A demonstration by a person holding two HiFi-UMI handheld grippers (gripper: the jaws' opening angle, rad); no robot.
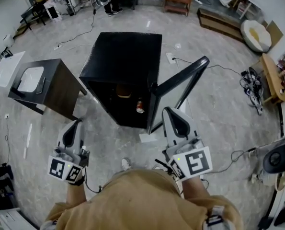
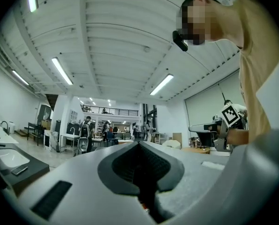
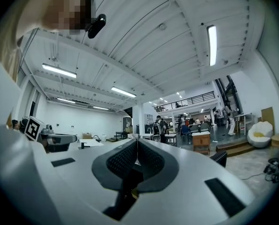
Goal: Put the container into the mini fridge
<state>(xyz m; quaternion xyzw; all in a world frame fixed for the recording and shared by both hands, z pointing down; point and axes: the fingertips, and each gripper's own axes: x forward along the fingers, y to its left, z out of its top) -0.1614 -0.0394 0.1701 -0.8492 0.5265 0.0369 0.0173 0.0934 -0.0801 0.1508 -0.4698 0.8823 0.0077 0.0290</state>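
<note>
Black fridge (image 1: 128,61) stands open. Left gripper (image 1: 76,124) and right gripper (image 1: 168,113) are both clenched, holding nothing. Best to push the door (image 1: 183,75) shut slowly.

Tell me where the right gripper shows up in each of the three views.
Head view: right gripper, lower right of centre.
Left gripper view: right gripper at the right edge, marker cube showing.
Right gripper view: right gripper, its own shut fingers, bottom centre.
Shared landmark: the person's tan shirt.
</note>
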